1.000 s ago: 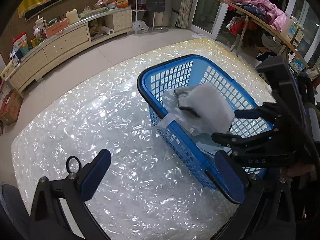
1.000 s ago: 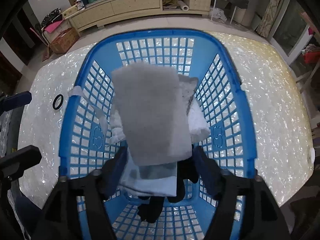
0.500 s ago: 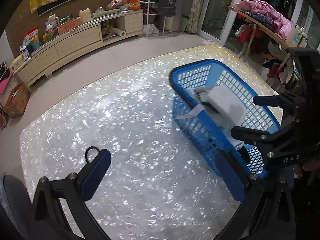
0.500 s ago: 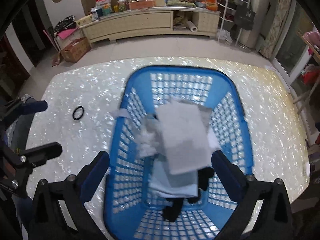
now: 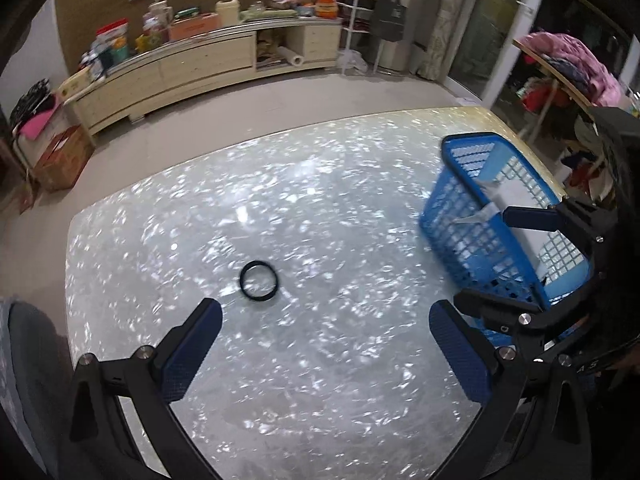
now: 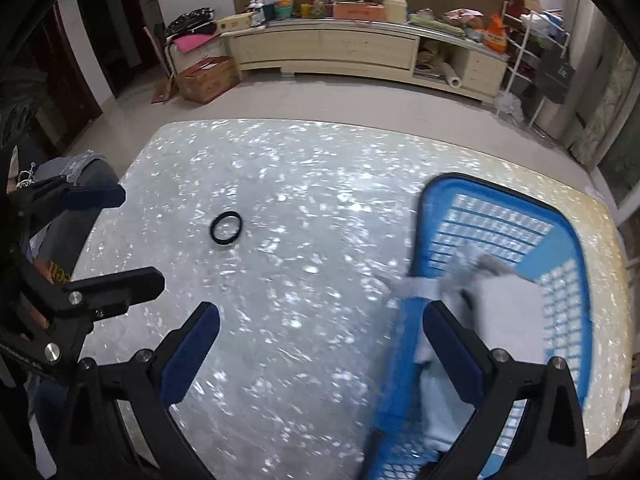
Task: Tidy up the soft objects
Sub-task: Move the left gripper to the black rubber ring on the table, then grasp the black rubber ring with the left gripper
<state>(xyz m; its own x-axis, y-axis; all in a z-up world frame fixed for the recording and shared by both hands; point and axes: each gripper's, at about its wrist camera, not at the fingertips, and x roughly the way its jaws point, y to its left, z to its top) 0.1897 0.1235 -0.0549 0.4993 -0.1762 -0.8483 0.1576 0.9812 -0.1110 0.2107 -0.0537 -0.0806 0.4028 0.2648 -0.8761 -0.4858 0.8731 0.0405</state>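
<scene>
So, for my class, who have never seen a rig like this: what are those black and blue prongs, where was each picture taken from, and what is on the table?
No robot here: a person holds a two-finger claw in each hand, each with a camera looking along its fingers. One picture comes from the left claw, the other from the right claw. Both are open and hold nothing. On the shiny table lie a black ring and a blue basket with pale cloths inside.

Both wrist cameras look down from near above, sharing the pearlescent white tabletop (image 5: 304, 208), black ring (image 5: 259, 275) and blue lattice plastic basket (image 6: 560, 236).
</scene>
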